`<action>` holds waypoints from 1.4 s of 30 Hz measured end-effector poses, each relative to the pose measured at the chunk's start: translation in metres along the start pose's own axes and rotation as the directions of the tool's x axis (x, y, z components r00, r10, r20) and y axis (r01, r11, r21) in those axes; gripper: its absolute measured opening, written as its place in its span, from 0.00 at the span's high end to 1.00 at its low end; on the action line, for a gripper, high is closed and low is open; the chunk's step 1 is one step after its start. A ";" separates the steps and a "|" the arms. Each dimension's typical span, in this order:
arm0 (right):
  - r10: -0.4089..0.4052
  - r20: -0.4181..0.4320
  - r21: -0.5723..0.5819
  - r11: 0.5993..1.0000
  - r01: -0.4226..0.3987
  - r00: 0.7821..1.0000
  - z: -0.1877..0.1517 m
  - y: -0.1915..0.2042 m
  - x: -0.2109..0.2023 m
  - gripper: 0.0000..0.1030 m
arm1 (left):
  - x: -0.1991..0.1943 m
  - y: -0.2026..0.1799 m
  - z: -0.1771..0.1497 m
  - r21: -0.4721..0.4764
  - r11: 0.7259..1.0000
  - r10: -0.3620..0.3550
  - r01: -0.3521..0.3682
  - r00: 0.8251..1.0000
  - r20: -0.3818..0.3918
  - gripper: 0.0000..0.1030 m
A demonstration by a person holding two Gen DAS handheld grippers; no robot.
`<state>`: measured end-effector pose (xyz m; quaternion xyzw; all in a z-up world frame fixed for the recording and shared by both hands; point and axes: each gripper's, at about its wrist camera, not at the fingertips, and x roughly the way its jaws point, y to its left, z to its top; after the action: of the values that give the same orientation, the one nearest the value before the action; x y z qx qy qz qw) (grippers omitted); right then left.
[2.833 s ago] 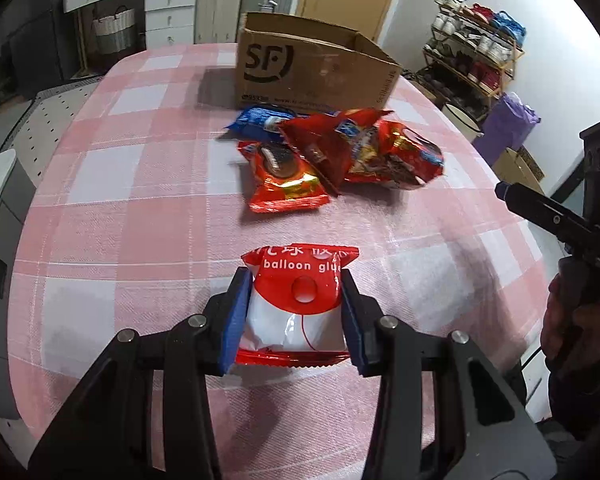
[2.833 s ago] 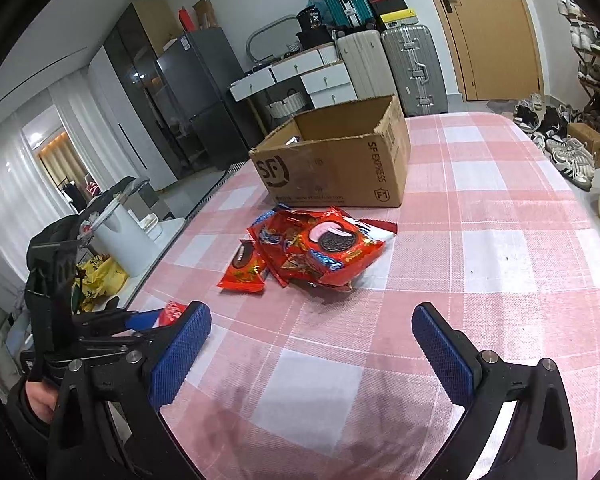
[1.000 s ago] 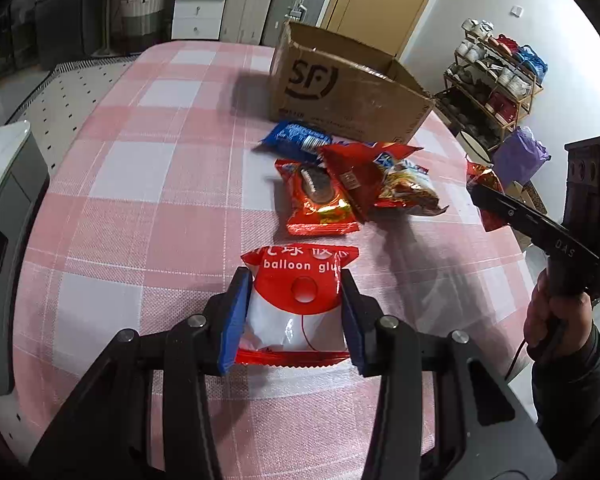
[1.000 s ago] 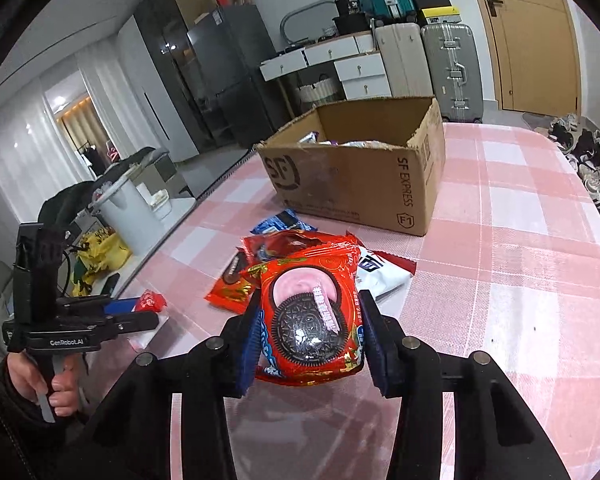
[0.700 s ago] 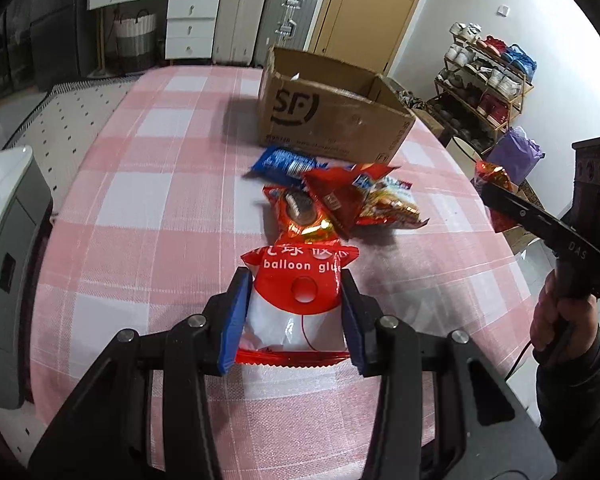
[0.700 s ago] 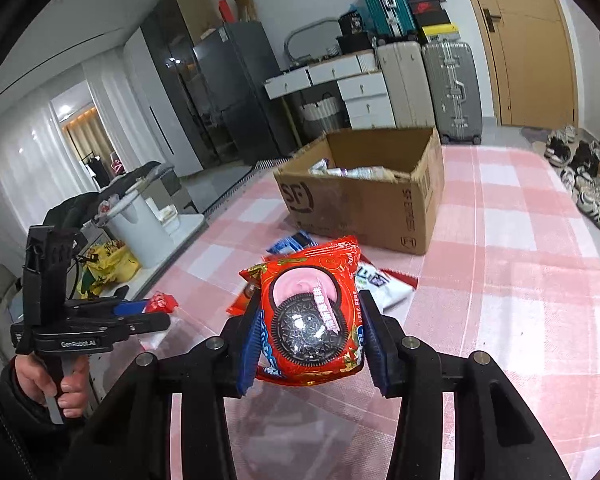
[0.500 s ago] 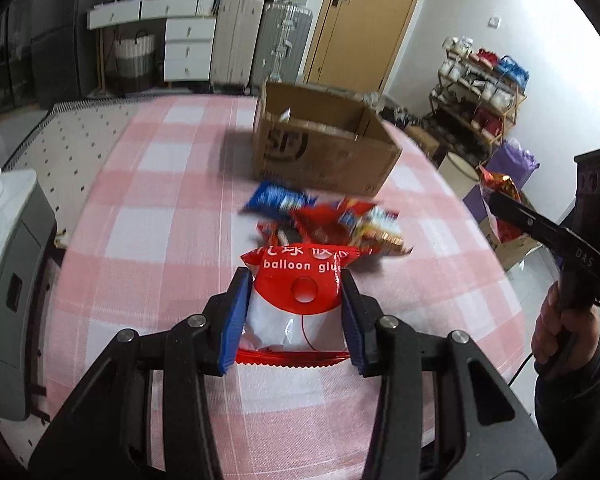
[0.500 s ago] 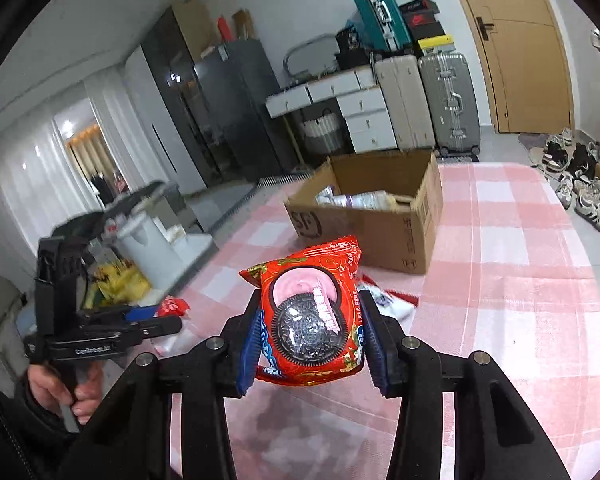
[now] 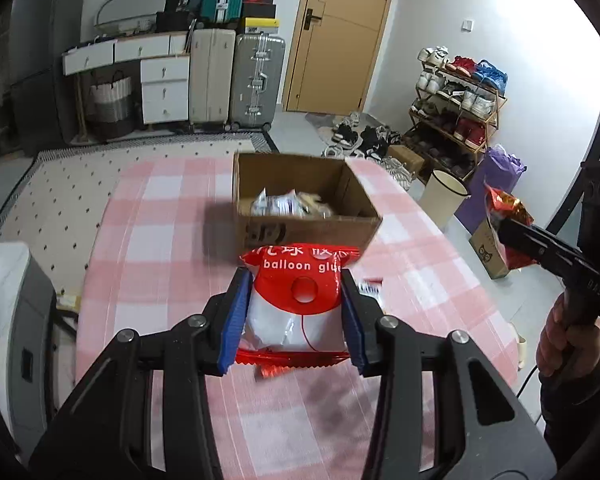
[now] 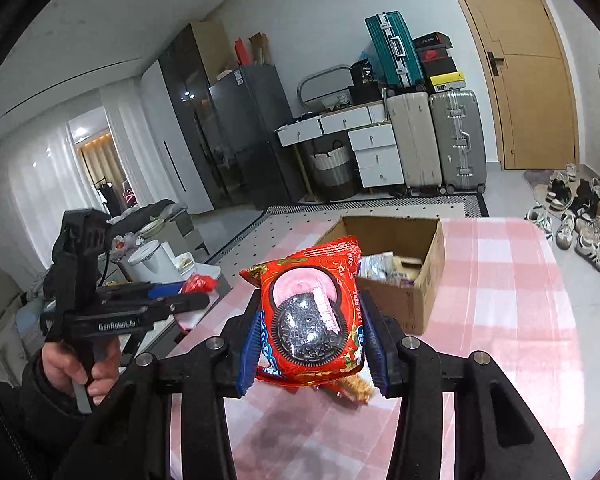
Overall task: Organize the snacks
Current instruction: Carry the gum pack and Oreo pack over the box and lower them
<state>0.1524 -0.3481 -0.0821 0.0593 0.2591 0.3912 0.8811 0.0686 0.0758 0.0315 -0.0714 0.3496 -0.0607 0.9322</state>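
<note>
Glossy crinkled foil-plastic on the balloon-glue packet (image 9: 298,304) and the cookie packet (image 10: 310,320). Matt brown corrugated cardboard for the box (image 9: 304,216) (raw edges showing). Under the box, woven checked tablecloth (image 9: 160,240), matt, slightly rough. Matt black plastic on gripper arms, blue pads (image 9: 234,324), bare metal screw heads.

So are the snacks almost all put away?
Partly. Some packets already sit inside the cardboard box. The left gripper holds the balloon glue packet and the right gripper holds the Oreo packet. A few wrappers show on the table beneath them.
</note>
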 end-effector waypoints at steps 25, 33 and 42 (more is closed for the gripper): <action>-0.028 -0.002 -0.097 0.995 0.027 1.000 0.141 -0.022 0.084 0.56 | 0.084 -0.018 0.172 0.049 0.998 -0.035 0.034 0.999 0.023 0.61; -0.024 -0.044 -0.063 0.998 0.022 0.999 0.156 -0.045 0.129 0.56 | 0.126 -0.013 0.196 0.034 0.999 -0.021 0.021 1.000 0.012 0.61; -0.049 -0.100 -0.034 0.998 0.046 0.994 0.142 -0.074 0.179 0.56 | 0.198 -0.005 0.196 0.026 0.999 -0.020 0.022 0.998 -0.068 0.61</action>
<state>0.3728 -0.2557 -0.0563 0.0193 0.2984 0.3768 0.8767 0.3456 0.0567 0.0509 -0.0607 0.3793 -0.0773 0.9200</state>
